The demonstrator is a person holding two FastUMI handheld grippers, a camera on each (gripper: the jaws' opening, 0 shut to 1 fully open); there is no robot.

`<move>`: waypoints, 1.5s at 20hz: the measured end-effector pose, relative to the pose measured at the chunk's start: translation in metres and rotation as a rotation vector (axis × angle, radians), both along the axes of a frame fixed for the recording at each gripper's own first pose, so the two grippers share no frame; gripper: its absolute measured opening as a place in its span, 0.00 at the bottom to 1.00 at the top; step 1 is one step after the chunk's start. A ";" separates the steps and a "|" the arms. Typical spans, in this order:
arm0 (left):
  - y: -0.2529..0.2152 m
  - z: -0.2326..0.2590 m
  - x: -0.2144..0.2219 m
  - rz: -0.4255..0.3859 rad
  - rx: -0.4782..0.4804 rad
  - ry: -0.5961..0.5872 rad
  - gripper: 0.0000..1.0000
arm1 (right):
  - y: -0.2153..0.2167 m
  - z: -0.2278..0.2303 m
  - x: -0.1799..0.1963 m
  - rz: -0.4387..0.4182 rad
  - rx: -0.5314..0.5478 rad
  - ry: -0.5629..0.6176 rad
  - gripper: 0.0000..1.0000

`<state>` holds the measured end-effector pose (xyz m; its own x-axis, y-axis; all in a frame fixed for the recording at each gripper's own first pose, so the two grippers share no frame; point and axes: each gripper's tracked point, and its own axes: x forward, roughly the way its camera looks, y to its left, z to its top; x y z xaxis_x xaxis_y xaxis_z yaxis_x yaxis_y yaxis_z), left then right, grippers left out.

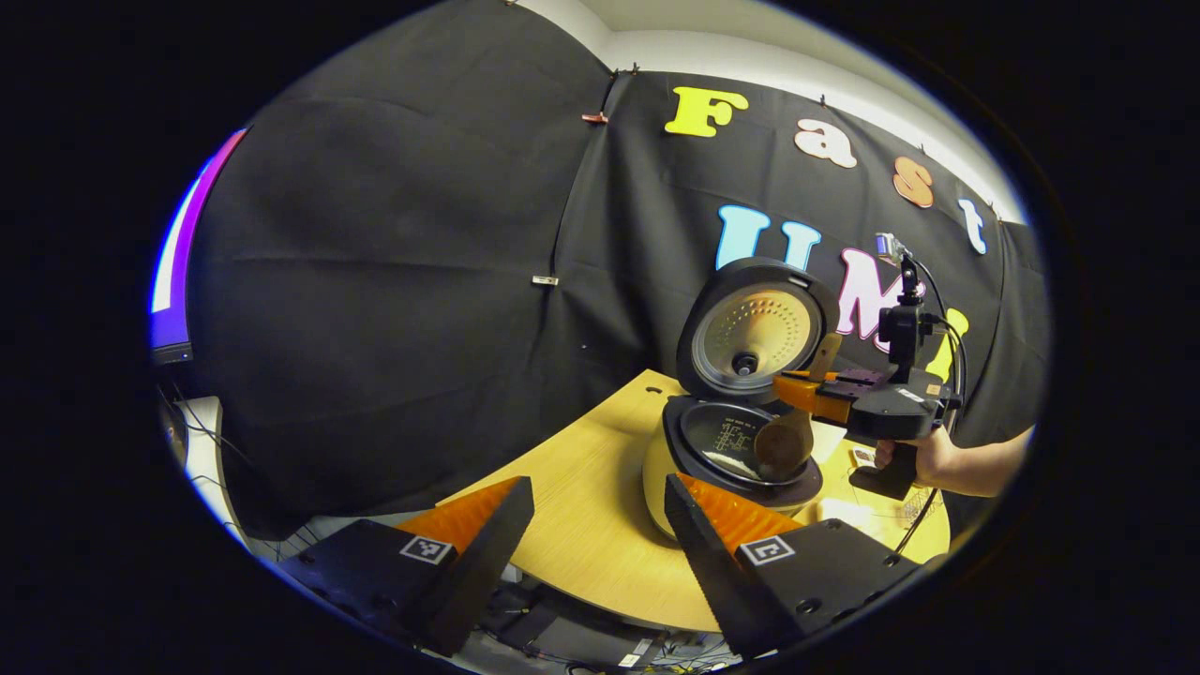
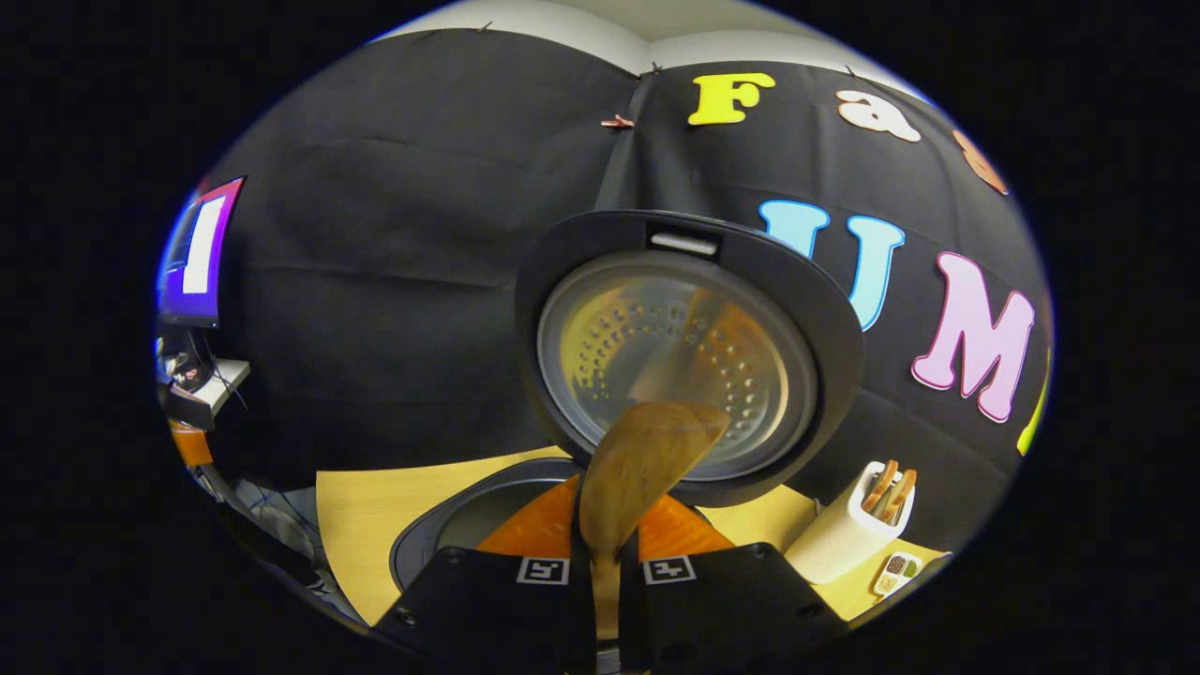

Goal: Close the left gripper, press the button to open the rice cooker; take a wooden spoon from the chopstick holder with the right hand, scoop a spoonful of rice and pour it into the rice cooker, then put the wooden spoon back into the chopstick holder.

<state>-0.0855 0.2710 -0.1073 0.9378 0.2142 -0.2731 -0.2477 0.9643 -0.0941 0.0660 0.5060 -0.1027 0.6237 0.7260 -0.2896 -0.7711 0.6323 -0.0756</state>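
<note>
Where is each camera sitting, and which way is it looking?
Left gripper view: rides on the left claw, held back past the table edge, its fingers apart; it looks across at the open rice cooker, the right claw and the hand holding it.
Right gripper view: rides on the right claw, shut on the wooden spoon, right above the cooker's pot, facing the raised lid; the chopstick holder stands to the side.
Both share the rice cooker, spoon and table.

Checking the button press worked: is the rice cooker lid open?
Open: the rice cooker lid stands raised behind the pot, its inner plate showing.
</note>
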 end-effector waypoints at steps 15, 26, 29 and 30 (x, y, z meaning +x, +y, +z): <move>-0.054 0.016 0.021 -0.110 0.029 -0.023 0.95 | -0.149 0.047 0.050 -0.422 0.397 0.358 0.14; -0.154 0.026 0.075 -0.273 0.047 -0.028 0.95 | -0.425 0.044 0.075 -0.865 0.470 0.306 0.13; -0.183 0.029 0.089 -0.297 0.044 -0.024 0.95 | -0.486 0.039 0.074 -0.956 0.478 0.288 0.14; -0.191 0.031 0.092 -0.301 0.046 -0.023 0.95 | -0.507 0.036 0.072 -0.987 0.471 0.281 0.14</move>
